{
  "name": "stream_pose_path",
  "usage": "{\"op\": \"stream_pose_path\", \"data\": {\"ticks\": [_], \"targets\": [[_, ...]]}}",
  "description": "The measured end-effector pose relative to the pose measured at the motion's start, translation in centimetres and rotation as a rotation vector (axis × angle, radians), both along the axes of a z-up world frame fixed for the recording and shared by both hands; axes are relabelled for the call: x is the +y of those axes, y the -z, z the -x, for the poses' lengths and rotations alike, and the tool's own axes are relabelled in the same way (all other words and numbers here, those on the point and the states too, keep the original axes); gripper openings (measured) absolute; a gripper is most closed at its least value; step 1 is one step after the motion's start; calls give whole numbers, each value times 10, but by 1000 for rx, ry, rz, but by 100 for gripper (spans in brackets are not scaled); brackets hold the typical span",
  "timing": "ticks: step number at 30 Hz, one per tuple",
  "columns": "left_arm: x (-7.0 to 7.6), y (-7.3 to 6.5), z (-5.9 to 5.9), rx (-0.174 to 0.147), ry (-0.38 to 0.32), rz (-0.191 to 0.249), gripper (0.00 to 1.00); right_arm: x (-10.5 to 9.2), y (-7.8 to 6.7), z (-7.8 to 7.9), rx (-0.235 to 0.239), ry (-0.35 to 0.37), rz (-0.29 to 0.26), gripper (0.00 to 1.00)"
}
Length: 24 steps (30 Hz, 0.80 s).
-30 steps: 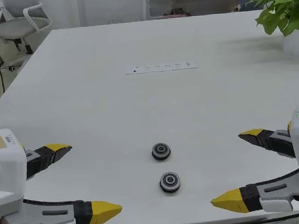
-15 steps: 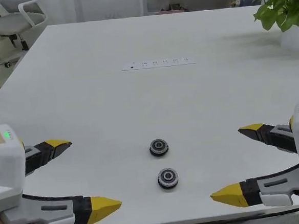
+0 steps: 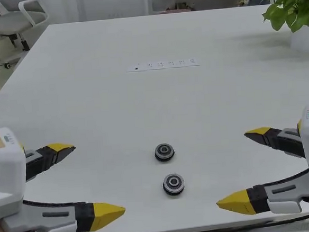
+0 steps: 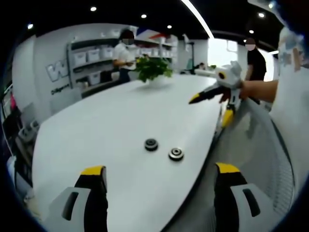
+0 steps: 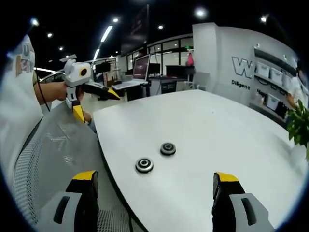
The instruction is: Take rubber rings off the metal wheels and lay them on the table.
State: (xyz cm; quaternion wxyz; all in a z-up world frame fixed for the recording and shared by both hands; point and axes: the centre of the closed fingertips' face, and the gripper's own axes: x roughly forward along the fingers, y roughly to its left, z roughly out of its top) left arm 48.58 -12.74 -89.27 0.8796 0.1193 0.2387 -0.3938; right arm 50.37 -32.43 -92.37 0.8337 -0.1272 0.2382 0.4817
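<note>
Black rubber rings [image 3: 165,185], likely soft and stretchy, wrap two small stiff metal wheels [image 3: 164,152] lying flat near the white table's [image 3: 143,106] front edge, between the left gripper [image 3: 95,178] and right gripper [image 3: 233,169] (both gaping, empty), so I'd pinch a ring's rim while bracing the hub

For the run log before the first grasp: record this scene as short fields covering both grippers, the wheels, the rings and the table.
left gripper: open, empty, left of the wheels
right gripper: open, empty, right of the wheels
near wheel: flat on the table, untouched
far wheel: flat, just beyond the near wheel, apart from it
rubber rings: dark, on both wheels, none taken off yet
table: white, with a socket strip set in it further back
potted plant: far right corner
</note>
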Motion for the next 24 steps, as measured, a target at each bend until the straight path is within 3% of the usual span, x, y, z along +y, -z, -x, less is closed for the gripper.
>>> {"op": "stream_pose_path", "data": {"ticks": [24], "targets": [[0, -1, -6, -10, 9, 3, 88, 8, -3, -6, -14, -35, -3, 98]]}}
